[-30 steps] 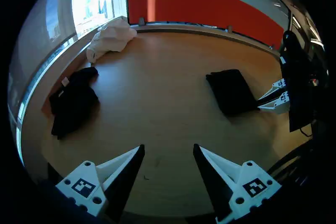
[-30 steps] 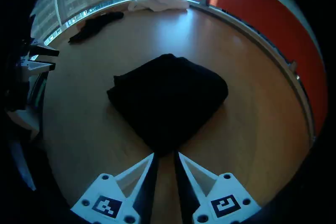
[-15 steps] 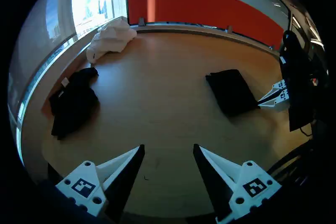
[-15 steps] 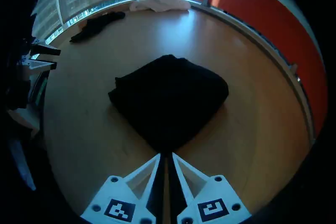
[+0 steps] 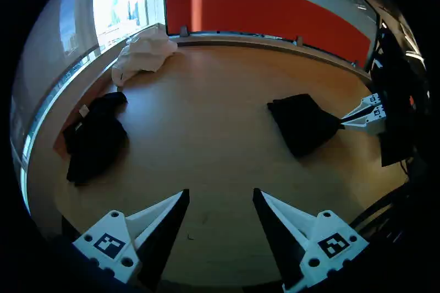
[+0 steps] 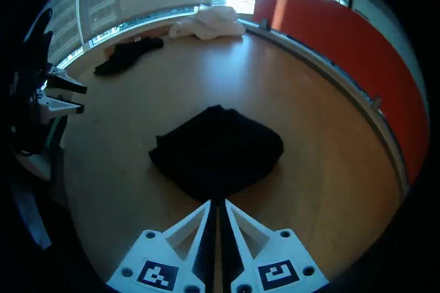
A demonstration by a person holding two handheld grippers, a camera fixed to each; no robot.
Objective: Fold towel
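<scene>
A folded black towel (image 5: 300, 120) lies on the wooden table (image 5: 209, 100), right of centre in the left gripper view. My right gripper (image 6: 216, 202) is shut on the near corner of the towel (image 6: 220, 150), and that corner is drawn up into a point. The same gripper (image 5: 344, 121) pinches the towel's right tip in the left gripper view. My left gripper (image 5: 220, 191) hangs open above bare table near the front edge, far from the towel. It appears at the left (image 6: 83, 99) in the right gripper view.
A crumpled black cloth (image 5: 93, 133) lies at the table's left side, and a white cloth (image 5: 143, 51) is heaped at the far left corner by the window. A red panel (image 5: 264, 12) runs along the table's far edge. Dark gear stands at the right edge.
My right gripper went from slightly open to shut on the towel's near corner and drew back and up, pulling that corner into a point. The left gripper stayed put.
</scene>
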